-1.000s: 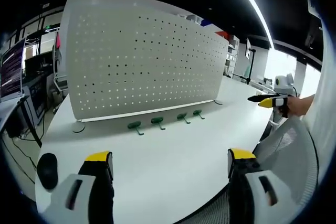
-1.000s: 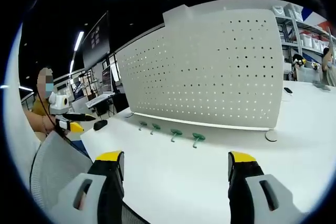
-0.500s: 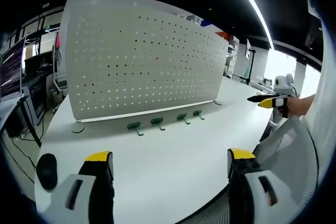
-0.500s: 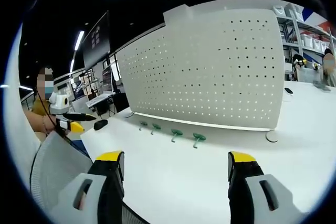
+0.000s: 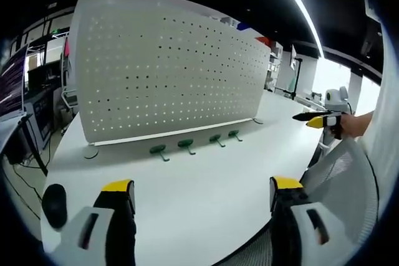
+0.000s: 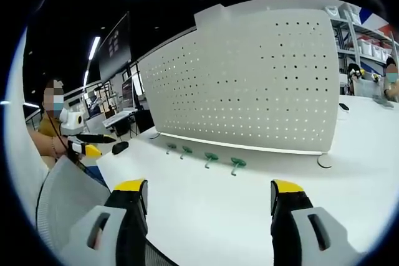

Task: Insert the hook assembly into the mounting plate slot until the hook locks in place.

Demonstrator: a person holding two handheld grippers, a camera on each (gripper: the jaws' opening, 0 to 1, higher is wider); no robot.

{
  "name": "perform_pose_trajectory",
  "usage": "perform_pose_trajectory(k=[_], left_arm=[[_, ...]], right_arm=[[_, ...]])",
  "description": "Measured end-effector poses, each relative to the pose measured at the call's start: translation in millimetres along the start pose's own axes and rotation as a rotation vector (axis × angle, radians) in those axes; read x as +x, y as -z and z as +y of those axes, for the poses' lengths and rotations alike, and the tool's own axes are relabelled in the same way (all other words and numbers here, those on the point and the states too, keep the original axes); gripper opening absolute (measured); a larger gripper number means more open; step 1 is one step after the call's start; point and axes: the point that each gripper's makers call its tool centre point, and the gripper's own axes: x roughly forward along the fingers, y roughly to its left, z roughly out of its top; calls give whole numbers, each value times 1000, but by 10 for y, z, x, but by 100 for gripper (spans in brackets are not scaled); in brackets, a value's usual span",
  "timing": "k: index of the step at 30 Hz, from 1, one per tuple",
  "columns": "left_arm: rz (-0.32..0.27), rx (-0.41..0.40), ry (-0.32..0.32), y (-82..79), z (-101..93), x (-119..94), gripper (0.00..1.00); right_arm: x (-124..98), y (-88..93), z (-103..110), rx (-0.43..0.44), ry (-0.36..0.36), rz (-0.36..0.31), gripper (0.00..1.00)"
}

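A white perforated mounting plate stands upright on the white table. Several green hooks lie in a row on the table in front of it, among them one at the left and one at the right in the left gripper view, and one nearest me in the right gripper view. My left gripper hangs over the table's near edge, open and holding nothing. My right gripper is likewise open, well short of the hooks. Each gripper's yellow-tipped jaw appears far off in the other's view.
A black computer mouse lies near the table's left end. A grey mesh chair back stands at the near edge. The plate's round foot rests at its right end. Monitors and shelving fill the room behind.
Both views have shifted very slightly; the grippers stay open and the hooks lie where they were.
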Motion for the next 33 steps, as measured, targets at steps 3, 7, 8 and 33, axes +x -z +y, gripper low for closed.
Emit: perform_pose_trajectory(k=[3,7,8,33], left_arm=[[5,9,7,-17,9,25,91],[14,18,17,-39,31,73,91],[15,19,19,-41,36,85,91],[42,31,120,-163,81,460,89]], right_arm=[[0,1,-6,2,2,-1,77],[3,-8,-23,9,7,-6,78],[3,-11,-30,18,7,-9,78],[-26,47,-78,59,36,12,76]])
